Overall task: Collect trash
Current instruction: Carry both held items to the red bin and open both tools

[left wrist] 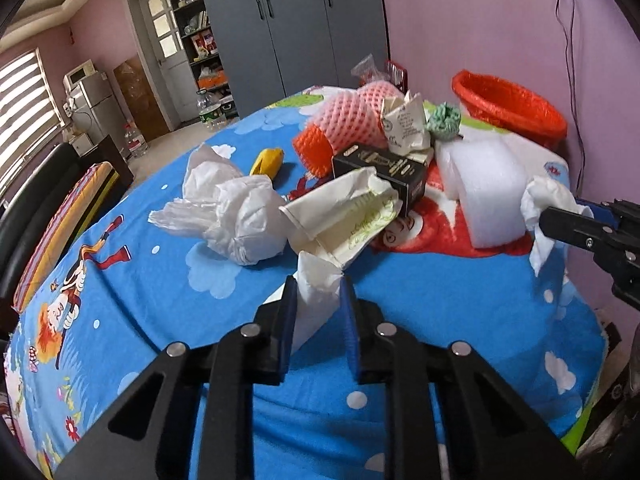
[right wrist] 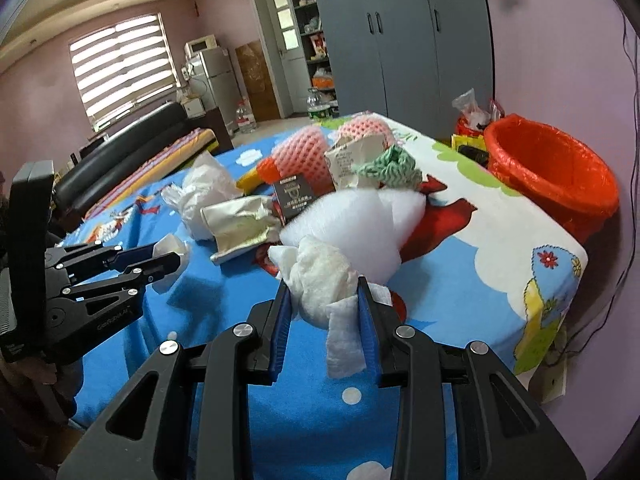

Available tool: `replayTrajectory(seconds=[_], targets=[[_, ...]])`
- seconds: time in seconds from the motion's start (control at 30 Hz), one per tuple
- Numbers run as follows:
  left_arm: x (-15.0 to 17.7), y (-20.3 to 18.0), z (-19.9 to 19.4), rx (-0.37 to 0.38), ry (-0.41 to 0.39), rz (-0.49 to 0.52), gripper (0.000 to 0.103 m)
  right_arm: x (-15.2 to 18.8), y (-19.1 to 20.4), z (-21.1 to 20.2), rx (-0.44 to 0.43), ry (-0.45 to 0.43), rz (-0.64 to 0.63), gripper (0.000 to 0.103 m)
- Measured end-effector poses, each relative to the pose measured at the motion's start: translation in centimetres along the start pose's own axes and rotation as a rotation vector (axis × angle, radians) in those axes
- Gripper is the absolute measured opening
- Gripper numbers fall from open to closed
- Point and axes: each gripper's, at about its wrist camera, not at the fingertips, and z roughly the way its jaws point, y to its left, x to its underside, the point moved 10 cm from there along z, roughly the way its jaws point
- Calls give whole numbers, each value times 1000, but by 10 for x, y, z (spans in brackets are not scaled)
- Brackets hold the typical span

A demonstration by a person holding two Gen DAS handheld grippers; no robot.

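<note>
Above the table, left tongs [left wrist: 319,286] pinch white tissue [left wrist: 316,296] — right tongs [right wrist: 325,294] clamp crumpled tissue [right wrist: 320,276]

Trash was piled all over the blue cartoon tablecloth [left wrist: 440,292]: crumpled white tissue wad [left wrist: 236,216], flattened paper cup [left wrist: 344,216], black box [left wrist: 380,172] tipped against it, pink foam netting [left wrist: 348,124], white foam sheet [left wrist: 480,192]. One tissue [left wrist: 316,296] sat pinched in the left gripper [left wrist: 318,292], another tissue clump [right wrist: 320,280] in the right gripper [right wrist: 324,292]. The red-lined bin [right wrist: 556,176] stood at the far corner.

Left gripper [left wrist: 318,292] and right gripper [right wrist: 325,296], both clamped on white wads, raised above table.
</note>
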Motion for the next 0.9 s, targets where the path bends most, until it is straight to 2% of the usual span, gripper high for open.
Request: replayTrajectory(seconds=[0.27, 0.37, 0.63, 0.9], targets=[[-27, -11, -36, 78, -132, -25, 20, -15, -23, -21, 4, -72, 60, 32], [-39, -18, -44, 134, -173, -40, 20, -22, -35, -29, 14, -96, 81, 32], [-74, -50, -40, 177, -210, 10, 21, -31, -73, -31, 36, -126, 143, 32], [-131, -105, -21, 302, -236, 43, 21, -52, -131, -30, 108, -158, 197, 32]])
